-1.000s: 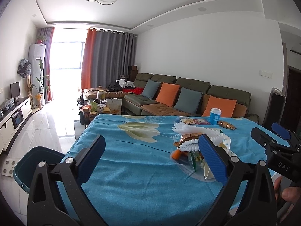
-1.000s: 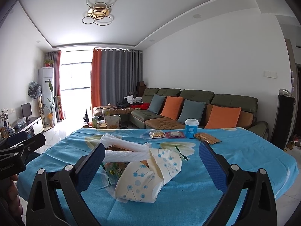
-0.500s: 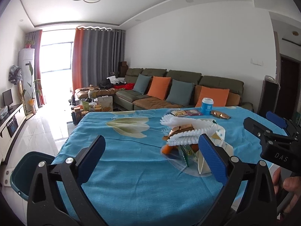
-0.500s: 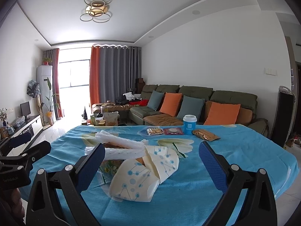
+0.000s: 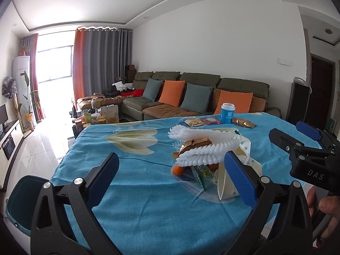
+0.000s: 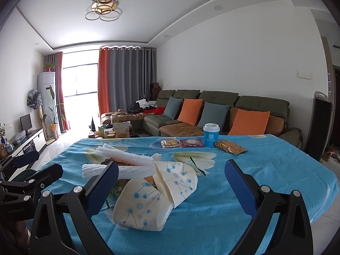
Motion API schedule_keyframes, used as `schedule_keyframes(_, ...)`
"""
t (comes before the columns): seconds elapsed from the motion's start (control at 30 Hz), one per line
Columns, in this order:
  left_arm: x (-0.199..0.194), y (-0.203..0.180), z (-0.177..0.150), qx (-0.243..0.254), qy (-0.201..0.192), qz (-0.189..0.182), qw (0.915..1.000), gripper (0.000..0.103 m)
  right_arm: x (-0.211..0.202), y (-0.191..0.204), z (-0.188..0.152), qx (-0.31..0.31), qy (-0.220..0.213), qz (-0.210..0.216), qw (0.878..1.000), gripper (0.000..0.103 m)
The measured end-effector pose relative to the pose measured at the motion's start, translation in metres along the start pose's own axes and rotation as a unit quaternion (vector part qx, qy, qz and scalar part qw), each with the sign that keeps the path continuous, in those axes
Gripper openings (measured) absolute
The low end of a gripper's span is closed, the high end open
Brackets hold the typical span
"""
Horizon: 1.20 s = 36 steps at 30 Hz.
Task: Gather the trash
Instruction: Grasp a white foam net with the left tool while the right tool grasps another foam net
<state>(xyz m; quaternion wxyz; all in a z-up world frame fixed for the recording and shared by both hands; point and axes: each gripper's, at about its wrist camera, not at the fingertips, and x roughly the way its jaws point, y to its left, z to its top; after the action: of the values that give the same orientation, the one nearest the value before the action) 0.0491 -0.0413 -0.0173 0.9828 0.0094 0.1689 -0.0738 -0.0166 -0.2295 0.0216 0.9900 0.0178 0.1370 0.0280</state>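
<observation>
both grippers, left gripper (image 5: pixel 170 178) and right gripper (image 6: pixel 171 182), fingers spread, empty; trash pile (image 5: pixel 209 159) loose, a grab could scatter wrappers off the counter (image 5: pixel 136 193).

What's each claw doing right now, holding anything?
Left claw: open, empty, above the table near the trash pile.
Right claw: open, empty, facing the same pile.

Trash pile (image 6: pixel 146 180) mid-table (image 6: pixel 265 170); cup (image 6: pixel 211 135) behind.

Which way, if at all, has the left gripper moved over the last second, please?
Yes, rightward and a little closer: the left gripper now has the trash pile nearer the middle of its view and larger.
</observation>
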Motion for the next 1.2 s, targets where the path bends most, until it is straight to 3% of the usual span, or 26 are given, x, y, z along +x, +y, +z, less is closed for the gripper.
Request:
schedule_keyframes(0.33, 0.017, -0.010, -0.004, 0.017, 0.018, -0.016, 0.9996, 0.097, 0.010, -0.004, 0.001, 0.004, 0.010, -0.006, 1.000, 0.096)
schedule_keyframes(0.83, 0.058, -0.049, -0.004, 0.125, 0.027, 0.000, 0.9918, 0.097, 0.034, -0.022, 0.006, 0.007, 0.019, -0.015, 1.000, 0.096)
schedule_keyframes(1.07, 0.075, -0.059, -0.003, 0.147, 0.036, -0.008, 0.9885, 0.071, 0.050, -0.021, 0.018, -0.023, 0.028, 0.022, 0.999, 0.096)
schedule_keyframes(1.2, 0.081, -0.061, -0.005, 0.153, 0.042, -0.014, 0.9872, 0.060, 0.068, -0.013, 0.030, -0.063, 0.058, 0.083, 0.993, 0.096)
